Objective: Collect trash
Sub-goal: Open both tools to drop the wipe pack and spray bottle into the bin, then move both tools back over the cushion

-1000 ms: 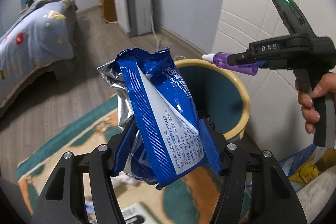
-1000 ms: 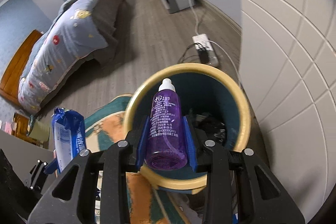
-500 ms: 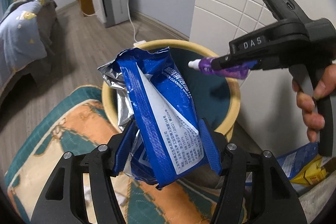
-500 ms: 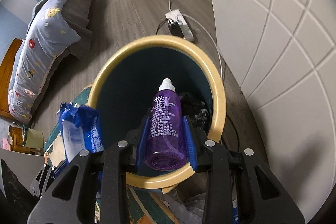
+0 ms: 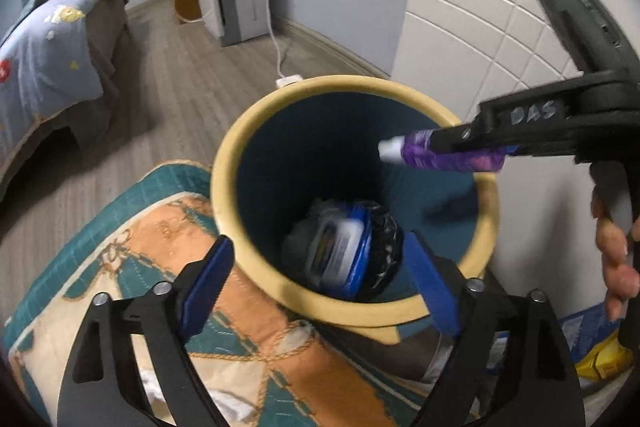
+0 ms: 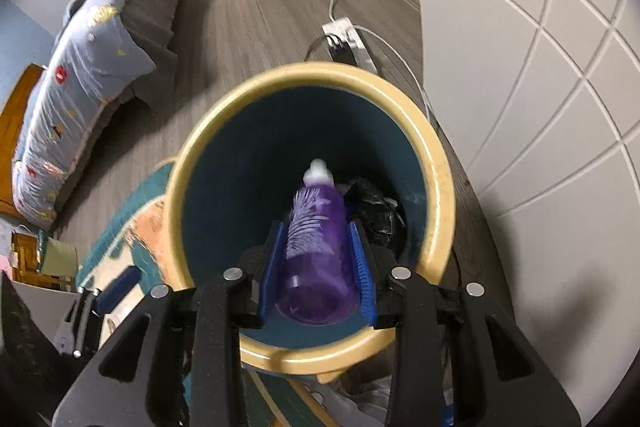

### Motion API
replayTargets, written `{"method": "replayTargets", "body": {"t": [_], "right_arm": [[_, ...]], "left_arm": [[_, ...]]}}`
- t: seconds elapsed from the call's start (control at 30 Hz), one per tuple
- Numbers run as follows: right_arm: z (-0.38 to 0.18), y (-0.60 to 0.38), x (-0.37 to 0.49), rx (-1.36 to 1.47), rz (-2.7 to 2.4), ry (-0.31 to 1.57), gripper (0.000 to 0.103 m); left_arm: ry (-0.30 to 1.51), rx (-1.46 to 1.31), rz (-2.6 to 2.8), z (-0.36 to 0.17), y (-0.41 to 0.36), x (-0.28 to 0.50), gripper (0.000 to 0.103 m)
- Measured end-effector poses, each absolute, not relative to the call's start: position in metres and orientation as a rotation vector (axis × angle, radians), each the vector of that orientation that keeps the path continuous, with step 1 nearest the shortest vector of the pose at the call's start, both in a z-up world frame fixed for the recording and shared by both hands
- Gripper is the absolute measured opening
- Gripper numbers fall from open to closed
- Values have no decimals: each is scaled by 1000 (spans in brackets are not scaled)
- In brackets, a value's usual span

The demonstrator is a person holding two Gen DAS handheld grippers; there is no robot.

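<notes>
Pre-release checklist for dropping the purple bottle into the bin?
1. Right gripper shut on purple bottle: ok.
2. Bottle over the mouth of the bin, cap pointing in: ok.
3. Left gripper open, holding nothing: ok.
4. Blue wipes pack already inside bin, on the black bag: ok.
5. Left gripper's fingers straddle the near rim, out of the bottle's drop path: ok.
6. Room left in the bin: ok, contents sit low.
</notes>
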State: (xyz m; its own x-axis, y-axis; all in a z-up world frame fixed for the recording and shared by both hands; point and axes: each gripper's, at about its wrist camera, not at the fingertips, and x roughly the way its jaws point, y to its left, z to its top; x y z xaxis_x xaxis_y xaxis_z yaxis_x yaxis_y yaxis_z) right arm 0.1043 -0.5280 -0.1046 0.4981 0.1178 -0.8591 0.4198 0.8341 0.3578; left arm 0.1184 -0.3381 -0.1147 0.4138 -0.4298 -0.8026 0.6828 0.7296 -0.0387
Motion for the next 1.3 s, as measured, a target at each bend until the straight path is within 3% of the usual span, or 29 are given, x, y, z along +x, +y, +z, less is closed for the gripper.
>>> {"method": "replayTargets", "body": {"t": [0.03,0.2,0.3,0.87,1.3], "right_arm": [[-101,-527,104,575,-193,1030,54],[-88,-525,105,566,-199,985,85],[-83,-522,105,565,-187,973,93],[-49,-454,114,392,-87,967,97],[-22,-378,110,256,18,959,97]], "left_arm": [[901,307,-705,-115,-335,119,93],[897,304,-647,-116,-326,121,95],[873,326,-624,-112,-322,117,95],[860,193,-460,-46,-214,95,96],[751,166,-273,8,-102,47,98]]}}
